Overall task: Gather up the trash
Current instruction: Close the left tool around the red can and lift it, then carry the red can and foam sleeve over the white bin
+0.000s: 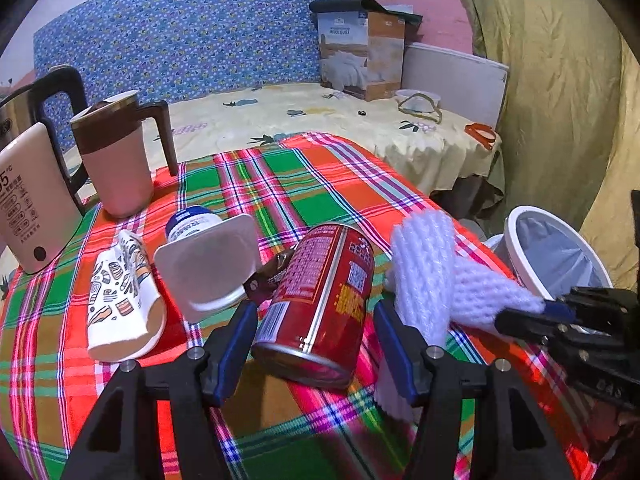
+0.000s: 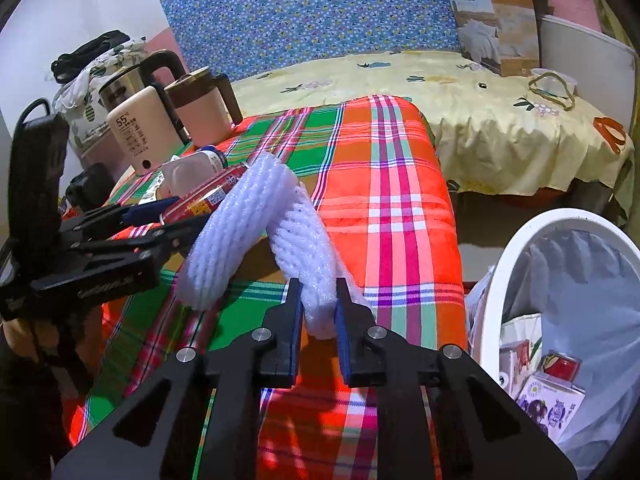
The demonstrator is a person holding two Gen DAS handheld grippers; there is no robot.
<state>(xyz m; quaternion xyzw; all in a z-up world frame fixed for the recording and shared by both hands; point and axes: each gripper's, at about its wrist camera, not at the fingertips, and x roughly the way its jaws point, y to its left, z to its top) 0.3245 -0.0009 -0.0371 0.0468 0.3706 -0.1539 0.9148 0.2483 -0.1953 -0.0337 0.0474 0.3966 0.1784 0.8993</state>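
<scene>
- The right gripper is clenched on one end of the white foam net draped on the plaid cloth; the bin stands at three o'clock.
- The left gripper is spread wide, the red can lying between its fingers, untouched.

Black hand-held gripper, blue finger pads, silver screws

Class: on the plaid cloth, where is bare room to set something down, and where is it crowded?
Free: the far plaid cloth beyond the red can, right of the mug. Crowded: near edge, around can, yogurt cup and foam net.
</scene>
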